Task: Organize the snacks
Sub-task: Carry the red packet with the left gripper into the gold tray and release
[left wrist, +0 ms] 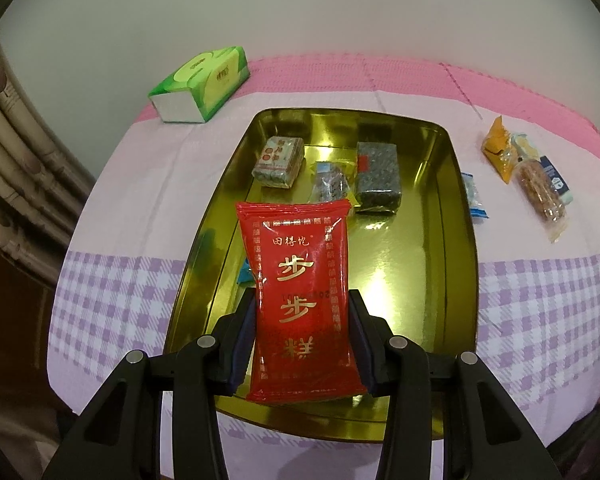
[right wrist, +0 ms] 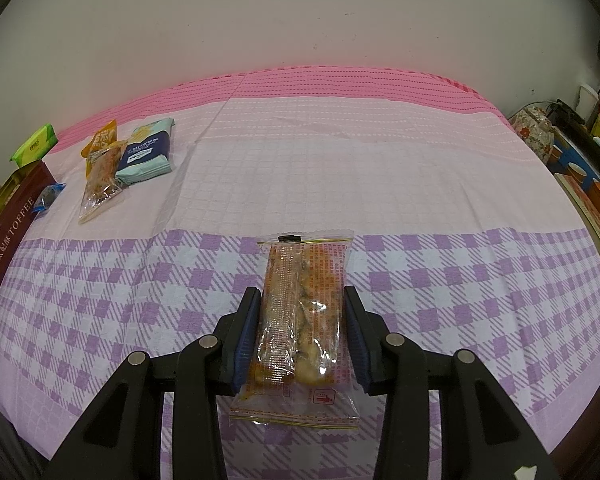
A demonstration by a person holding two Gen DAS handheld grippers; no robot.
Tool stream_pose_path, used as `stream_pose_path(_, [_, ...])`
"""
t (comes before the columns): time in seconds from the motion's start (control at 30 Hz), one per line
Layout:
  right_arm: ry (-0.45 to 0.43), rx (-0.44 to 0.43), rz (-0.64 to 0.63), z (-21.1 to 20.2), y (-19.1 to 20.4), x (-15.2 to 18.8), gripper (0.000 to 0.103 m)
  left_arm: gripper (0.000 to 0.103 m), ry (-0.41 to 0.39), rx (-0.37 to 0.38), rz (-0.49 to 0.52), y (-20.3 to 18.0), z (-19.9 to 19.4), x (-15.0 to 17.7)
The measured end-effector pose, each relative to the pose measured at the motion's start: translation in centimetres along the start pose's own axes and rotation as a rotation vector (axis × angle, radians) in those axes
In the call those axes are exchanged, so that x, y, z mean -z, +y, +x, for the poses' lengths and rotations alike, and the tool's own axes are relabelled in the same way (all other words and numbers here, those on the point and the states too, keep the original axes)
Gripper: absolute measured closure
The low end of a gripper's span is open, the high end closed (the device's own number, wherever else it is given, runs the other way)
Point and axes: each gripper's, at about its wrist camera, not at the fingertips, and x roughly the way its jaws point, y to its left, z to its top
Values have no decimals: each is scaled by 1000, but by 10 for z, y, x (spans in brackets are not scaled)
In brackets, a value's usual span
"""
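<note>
With three packets already lying in the gold tin, a red packet is being pinched above it by the left gripper, a clear-wrapped pastry is being pinched over the table by the right gripper, and loose snacks at ten o'clock are being left for later

A home: a checked pink-and-lilac tablecloth, a tissue pack and cluttered household shelves.

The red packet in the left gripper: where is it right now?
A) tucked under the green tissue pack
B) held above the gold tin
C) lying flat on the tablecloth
B: the left gripper clamps the red packet over the gold tin.
</note>
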Motion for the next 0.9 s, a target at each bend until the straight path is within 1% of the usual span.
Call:
stream_pose_path(0.73, [0, 1, -1, 0, 0, 0, 63, 59, 30, -54, 15, 2, 16, 1])
stream_pose_path(0.9, [0, 1, -1, 0, 0, 0, 63, 58, 48, -61, 21, 2, 18, 2])
